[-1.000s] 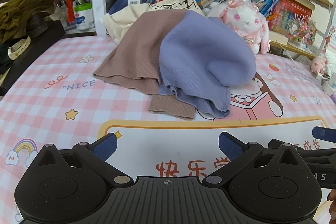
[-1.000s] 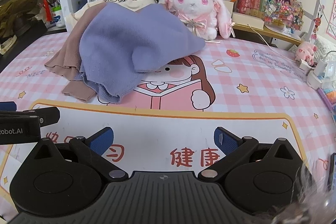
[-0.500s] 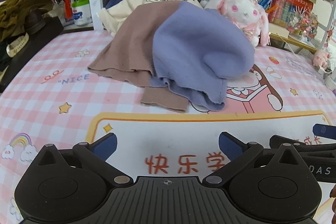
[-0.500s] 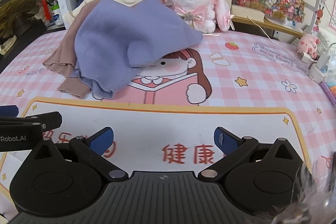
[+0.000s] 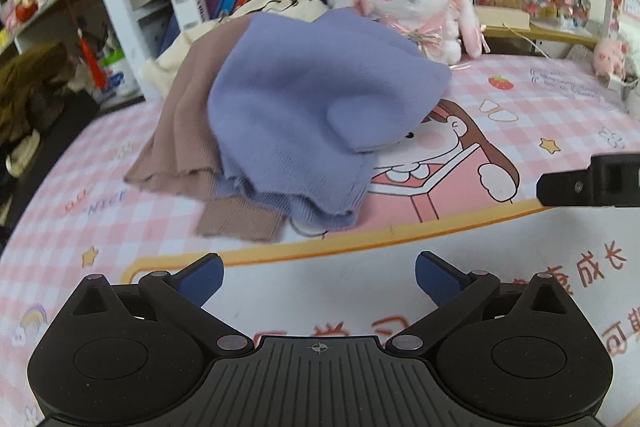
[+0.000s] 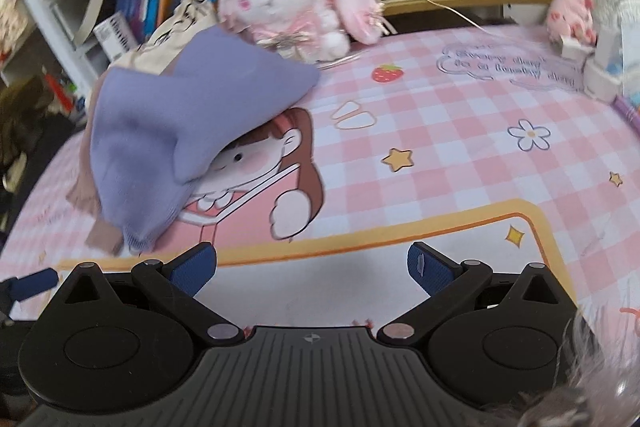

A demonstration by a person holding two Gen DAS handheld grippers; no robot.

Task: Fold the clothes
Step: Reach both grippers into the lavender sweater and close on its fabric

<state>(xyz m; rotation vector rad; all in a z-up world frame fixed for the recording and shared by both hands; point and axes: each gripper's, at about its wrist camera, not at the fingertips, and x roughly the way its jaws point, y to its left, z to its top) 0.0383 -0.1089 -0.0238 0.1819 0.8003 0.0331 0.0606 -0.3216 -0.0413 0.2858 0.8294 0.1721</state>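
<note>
heaped lilac-and-tan knit sweater [image 5: 296,131] centre frame, unfolded | both hand-held grippers, left [image 5: 318,273] and right [image 6: 312,265], wide open, empty | prob lining up a grab

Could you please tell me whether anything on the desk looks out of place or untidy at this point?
Yes: the purple garment lies in a crumpled heap over a brown garment, one edge draped across the printed girl on the pink checked mat. Neither is laid flat for folding. Both the left tool and right tool are open and hold nothing.
</note>
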